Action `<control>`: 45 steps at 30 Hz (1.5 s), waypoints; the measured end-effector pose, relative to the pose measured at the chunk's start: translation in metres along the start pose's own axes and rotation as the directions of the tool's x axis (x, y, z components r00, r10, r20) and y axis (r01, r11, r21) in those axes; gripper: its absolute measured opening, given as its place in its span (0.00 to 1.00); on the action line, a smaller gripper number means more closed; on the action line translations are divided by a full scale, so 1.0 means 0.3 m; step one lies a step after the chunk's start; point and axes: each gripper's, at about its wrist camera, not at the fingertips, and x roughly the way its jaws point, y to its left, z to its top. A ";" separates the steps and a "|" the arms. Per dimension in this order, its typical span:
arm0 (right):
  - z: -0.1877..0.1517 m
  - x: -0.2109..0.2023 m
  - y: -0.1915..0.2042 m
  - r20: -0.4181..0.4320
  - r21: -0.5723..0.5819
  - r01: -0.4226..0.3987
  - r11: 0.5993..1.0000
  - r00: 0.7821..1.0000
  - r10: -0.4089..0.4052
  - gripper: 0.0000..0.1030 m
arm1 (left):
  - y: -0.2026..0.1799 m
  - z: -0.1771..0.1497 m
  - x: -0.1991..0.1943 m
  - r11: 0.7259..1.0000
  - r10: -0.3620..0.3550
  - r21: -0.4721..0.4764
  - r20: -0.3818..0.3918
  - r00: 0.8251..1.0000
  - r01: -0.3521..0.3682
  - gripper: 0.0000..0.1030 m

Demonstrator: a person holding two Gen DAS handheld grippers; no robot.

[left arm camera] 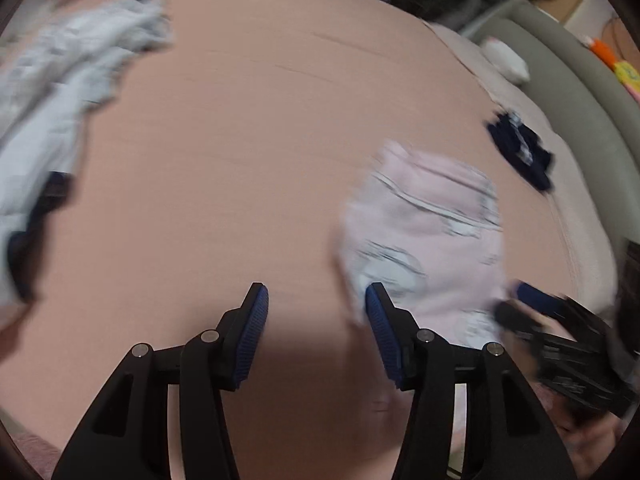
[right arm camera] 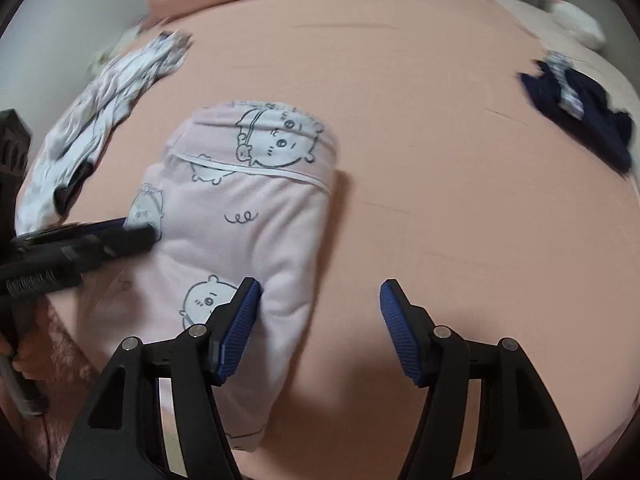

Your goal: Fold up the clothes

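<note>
Your wide-open right gripper (right arm camera: 320,304) and left gripper (left arm camera: 316,308) should pinch the soft, light pink cartoon-print cotton garment (right arm camera: 248,220) at its 6 o'clock hem.

bed sheet (right arm camera: 420,168): peach cloth, matt, smooth with a few fine creases
pink garment (right arm camera: 256,216): soft padded cloth, matt, printed with outlined cartoon animals
white garment (right arm camera: 100,112): thin crumpled cloth, matt, with dark trim
navy garment (right arm camera: 584,120): dark cloth, matt, rumpled
left gripper (left arm camera: 316,320): black matt plastic arms, small shiny metal pins, blue ribbed rubbery pads (left arm camera: 252,340)
right gripper (right arm camera: 320,320): the same black plastic, metal pins and ribbed blue pads (right arm camera: 400,332)
bed frame (left arm camera: 560,64): grey-green upholstery, matt
</note>
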 end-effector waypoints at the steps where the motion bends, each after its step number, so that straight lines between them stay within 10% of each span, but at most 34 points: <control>1: -0.012 -0.030 -0.007 0.023 0.007 0.003 1.000 1.000 -0.003 0.61 | 0.008 -0.005 -0.005 0.999 -0.034 -0.024 0.003 0.999 0.034 0.49; 7: -0.086 -0.074 -0.012 -0.028 -0.026 -0.074 0.997 0.997 0.073 0.62 | -0.097 -0.053 -0.052 0.968 -0.250 -0.020 -0.002 0.968 0.250 0.51; 12: -0.121 -0.037 0.007 -0.084 -0.068 -0.073 0.995 0.994 0.068 0.61 | -0.167 -0.121 0.044 0.998 -0.022 0.060 -0.096 0.995 0.028 0.52; 21: -0.164 -0.169 -0.067 0.032 0.009 -0.095 0.995 0.995 0.095 0.61 | -0.185 -0.172 -0.058 0.982 -0.186 -0.035 0.013 0.982 0.187 0.49; 24: -0.143 -0.085 0.021 -0.033 -0.049 -0.114 0.992 0.993 0.112 0.57 | -0.266 -0.195 0.031 1.000 -0.011 0.016 -0.048 0.999 0.011 0.49; 29: -0.188 -0.057 -0.019 -0.051 -0.047 0.036 0.998 0.998 -0.038 0.56 | -0.221 -0.208 0.006 0.993 0.078 -0.091 0.014 0.997 -0.077 0.50; 33: -0.203 -0.101 -0.094 -0.027 0.038 -0.070 0.997 0.997 0.071 0.56 | -0.201 -0.223 0.007 0.972 -0.088 -0.216 0.030 0.996 0.092 0.47; 37: -0.178 -0.094 -0.030 -0.002 0.017 -0.201 0.979 0.979 0.202 0.56 | -0.230 -0.231 0.022 0.967 -0.063 -0.246 0.031 0.998 0.069 0.47; 44: -0.192 -0.044 0.007 -0.065 -0.103 -0.009 0.995 0.998 0.002 0.55 | -0.281 -0.246 0.049 0.953 -0.030 -0.301 0.030 0.999 0.038 0.47; 45: -0.193 -0.059 -0.011 -0.059 -0.081 -0.026 0.996 0.998 0.021 0.56 | -0.281 -0.259 0.060 0.935 -0.111 -0.335 0.024 0.994 0.112 0.47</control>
